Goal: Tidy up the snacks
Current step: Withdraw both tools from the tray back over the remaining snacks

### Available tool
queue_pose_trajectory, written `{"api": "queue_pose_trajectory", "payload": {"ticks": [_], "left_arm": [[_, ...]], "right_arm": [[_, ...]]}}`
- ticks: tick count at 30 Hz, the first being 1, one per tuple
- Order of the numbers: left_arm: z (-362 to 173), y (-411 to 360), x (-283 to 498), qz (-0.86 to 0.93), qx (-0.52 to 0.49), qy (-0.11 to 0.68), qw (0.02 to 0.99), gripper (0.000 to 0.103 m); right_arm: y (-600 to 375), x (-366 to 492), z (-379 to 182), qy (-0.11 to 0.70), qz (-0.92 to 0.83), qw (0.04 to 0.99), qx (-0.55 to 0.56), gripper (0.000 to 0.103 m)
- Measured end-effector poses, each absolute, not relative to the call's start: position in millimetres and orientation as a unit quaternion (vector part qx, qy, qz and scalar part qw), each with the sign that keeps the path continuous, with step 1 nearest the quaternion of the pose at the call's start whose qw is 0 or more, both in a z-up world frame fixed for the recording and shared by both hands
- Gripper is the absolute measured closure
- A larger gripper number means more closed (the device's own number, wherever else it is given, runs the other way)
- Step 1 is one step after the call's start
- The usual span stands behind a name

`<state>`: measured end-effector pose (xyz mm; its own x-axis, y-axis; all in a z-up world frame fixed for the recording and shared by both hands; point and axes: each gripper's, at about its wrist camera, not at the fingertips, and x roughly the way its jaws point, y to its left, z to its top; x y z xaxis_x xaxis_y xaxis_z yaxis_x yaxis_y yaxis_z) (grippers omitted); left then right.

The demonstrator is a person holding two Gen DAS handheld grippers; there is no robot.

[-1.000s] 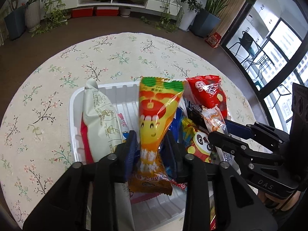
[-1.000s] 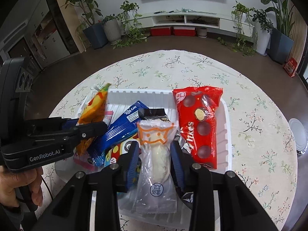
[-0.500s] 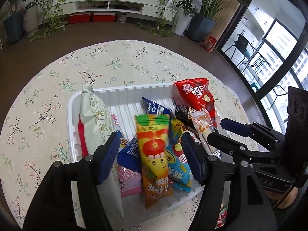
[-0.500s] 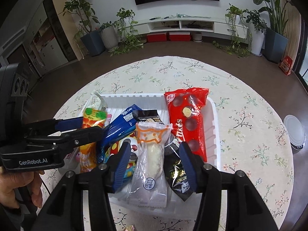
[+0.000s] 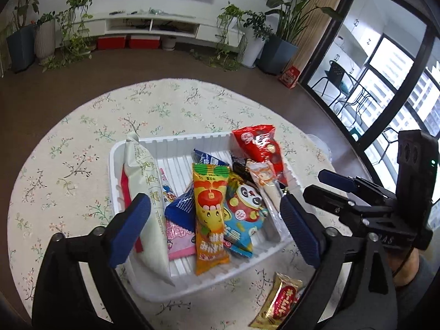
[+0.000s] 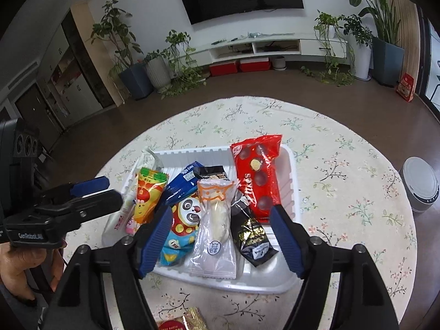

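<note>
The left gripper [image 5: 214,217] stands wide, its jaws having just been opening, with nothing pressed between them; the orange cartoon packet [image 5: 210,217] lies free below in the white tray [image 5: 170,143]. The right gripper [image 6: 220,236] is also wide after opening, and the clear-wrapped white snack [image 6: 216,225] rests loose in the tray beneath it. Around these sit the panda pouch [image 6: 183,220], a blue cake bar [image 6: 181,183], a black packet [image 6: 251,233], the red chocolate bag [image 6: 257,176] and a long pale bag [image 5: 150,192] along the tray's left side, all on the flowered worktop [image 5: 82,143]. One gold-and-red bar [image 5: 280,302] lies outside, just by the tray's near edge. The packets overlap loosely, so a careless reach for that bar could snag a wrapper edge and drag a neighbour out; the red bag's top overhangs the far rim and could slide off if nudged
</note>
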<state>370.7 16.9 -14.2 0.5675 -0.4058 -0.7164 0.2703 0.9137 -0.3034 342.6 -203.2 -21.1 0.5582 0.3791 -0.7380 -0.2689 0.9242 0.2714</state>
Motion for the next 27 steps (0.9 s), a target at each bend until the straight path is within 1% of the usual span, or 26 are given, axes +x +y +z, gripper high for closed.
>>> {"api": "queue_pose_trajectory", "payload": {"ticks": [5, 8, 12, 15, 21, 24, 27], "left_arm": [[7.1, 23.9, 328.9, -0.208, -0.077, 0.395, 0.891, 0.001], [14.6, 25.7, 294.2, -0.21, -0.055, 0.379, 0.9, 0.001], [12.1, 30.8, 242.1, -0.216, -0.043, 0.37, 0.903, 0.001], [2.6, 32.7, 205.1, -0.215, -0.035, 0.373, 0.902, 0.001], [-37.8, 41.0, 146.3, -0.198, -0.056, 0.431, 0.879, 0.001], [-60.3, 32.2, 126.4, -0.198, -0.025, 0.457, 0.867, 0.001], [-71.3, 16.7, 112.9, -0.196, 0.038, 0.462, 0.864, 0.001]], "right_arm": [[-229.9, 317.4, -5.6, 0.418, 0.185, 0.884, 0.097, 0.024], [-243.8, 294.5, 3.1, 0.413, 0.189, 0.883, 0.117, 0.022], [-257.6, 255.9, 5.4, 0.418, 0.195, 0.875, 0.148, 0.021], [-259.7, 225.6, 0.5, 0.431, 0.202, 0.865, 0.159, 0.021], [-260.4, 170.2, -15.1, 0.456, 0.203, 0.847, 0.18, 0.021], [-260.5, 146.4, -24.4, 0.469, 0.202, 0.84, 0.186, 0.021], [-259.3, 127.9, -30.7, 0.476, 0.203, 0.834, 0.191, 0.021]]}}
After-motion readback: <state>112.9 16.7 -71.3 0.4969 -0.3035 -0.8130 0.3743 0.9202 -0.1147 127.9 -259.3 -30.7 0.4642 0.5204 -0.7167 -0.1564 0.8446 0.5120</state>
